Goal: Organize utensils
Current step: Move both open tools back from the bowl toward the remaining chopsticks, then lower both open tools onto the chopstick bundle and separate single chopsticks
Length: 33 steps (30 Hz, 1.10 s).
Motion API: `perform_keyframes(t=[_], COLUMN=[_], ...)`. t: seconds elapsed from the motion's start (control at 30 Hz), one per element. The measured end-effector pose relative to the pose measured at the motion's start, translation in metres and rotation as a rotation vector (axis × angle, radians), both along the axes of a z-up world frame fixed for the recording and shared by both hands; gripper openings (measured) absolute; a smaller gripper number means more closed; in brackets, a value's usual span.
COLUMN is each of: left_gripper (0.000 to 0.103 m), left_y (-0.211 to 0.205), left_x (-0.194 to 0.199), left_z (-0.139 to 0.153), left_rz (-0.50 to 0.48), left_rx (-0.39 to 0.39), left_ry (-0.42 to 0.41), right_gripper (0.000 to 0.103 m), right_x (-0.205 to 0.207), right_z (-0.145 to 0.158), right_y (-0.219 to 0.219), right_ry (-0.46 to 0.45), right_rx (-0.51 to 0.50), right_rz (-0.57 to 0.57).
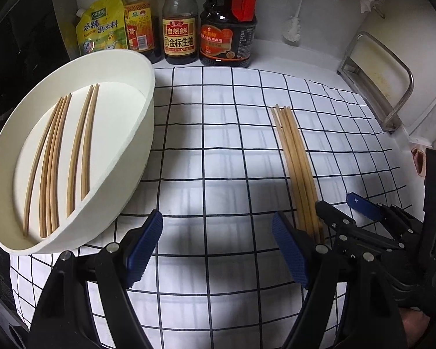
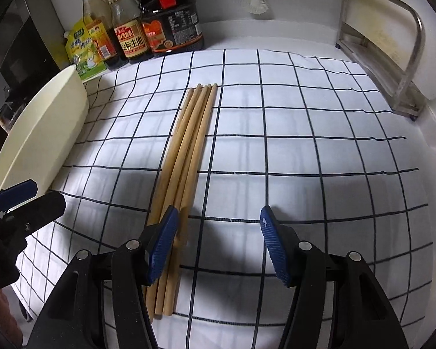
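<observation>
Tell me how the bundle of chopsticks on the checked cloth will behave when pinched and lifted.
The chopsticks look stiff, thin and light. They appear round and lie loose side by side, so some may roll apart or slip free. The cloth probably damps rolling.

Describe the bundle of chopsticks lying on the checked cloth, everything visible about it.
The chopsticks on the cloth are plain, light, wood-coloured sticks, about five, lying flat and side by side in a tight bundle that fans slightly at the near end. They rest on the white cloth with dark grid lines, apart from the white tray that holds other chopsticks. The right gripper hovers open at their near ends, its left pad over the bundle; contact cannot be told.
</observation>
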<state>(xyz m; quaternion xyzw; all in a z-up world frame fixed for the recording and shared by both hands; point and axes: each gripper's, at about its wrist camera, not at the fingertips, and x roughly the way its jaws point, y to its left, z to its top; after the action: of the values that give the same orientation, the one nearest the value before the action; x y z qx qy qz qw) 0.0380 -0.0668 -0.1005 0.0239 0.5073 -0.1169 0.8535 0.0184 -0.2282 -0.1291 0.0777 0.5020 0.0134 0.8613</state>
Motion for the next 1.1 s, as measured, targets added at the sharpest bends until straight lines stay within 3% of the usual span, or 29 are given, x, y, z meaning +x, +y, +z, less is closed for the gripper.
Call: perform_keyframes(t=[0.33, 0.83, 1.1], left_gripper=[0.076, 0.076, 0.076], left_y=[-0.005, -0.038, -0.056], left_x=[-0.003, -0.003, 0.002], left_z=[-0.005, -0.02, -0.032], left_rz=[-0.009, -0.048, -0.063], left_rx=[-0.009, -0.015, 0.02], left_ry=[-0.006, 0.014, 0.019], right_gripper=[0.057, 0.057, 0.057], right_x=[0.0, -0.006, -0.01], right_z=[0.0, -0.003, 0.0], right_y=[-0.001, -0.042, -0.047], right_ry=[-0.012, -0.018, -0.044], right_rx=[-0.079, -0.07, -0.053], right_rz=[0.011, -0.051, -0.026])
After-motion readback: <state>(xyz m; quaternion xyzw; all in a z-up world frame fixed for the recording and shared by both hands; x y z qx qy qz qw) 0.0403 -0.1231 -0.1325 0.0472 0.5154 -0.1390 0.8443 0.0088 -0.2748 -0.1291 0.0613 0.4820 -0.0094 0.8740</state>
